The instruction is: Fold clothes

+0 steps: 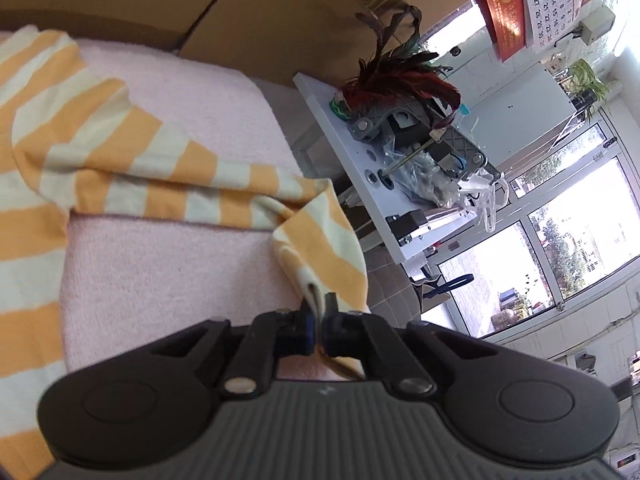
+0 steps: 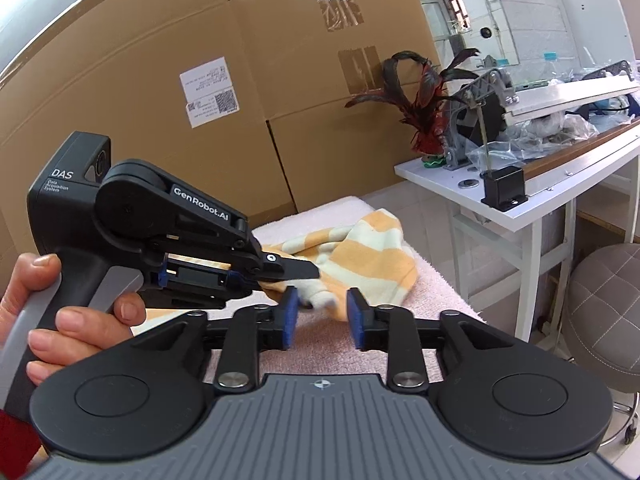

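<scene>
An orange-and-cream striped garment (image 1: 120, 160) lies across a pink towel-covered surface (image 1: 168, 272). In the left wrist view my left gripper (image 1: 319, 330) is shut on the garment's sleeve end, which hangs off the surface's edge. In the right wrist view the same garment (image 2: 360, 256) is bunched on the pink surface (image 2: 432, 292). The left gripper (image 2: 304, 270) shows there from the side, held in a hand and pinching the cloth. My right gripper (image 2: 322, 318) is open, its blue pads (image 2: 290, 316) just in front of the garment's hem, holding nothing.
Large cardboard boxes (image 2: 200, 80) stand behind the surface. A white table (image 2: 520, 208) with a feather duster (image 2: 424, 112), metal hardware and plastic bags stands to the right. A grey padded stool (image 2: 604, 312) sits beside it. Windows (image 1: 560, 240) lie beyond.
</scene>
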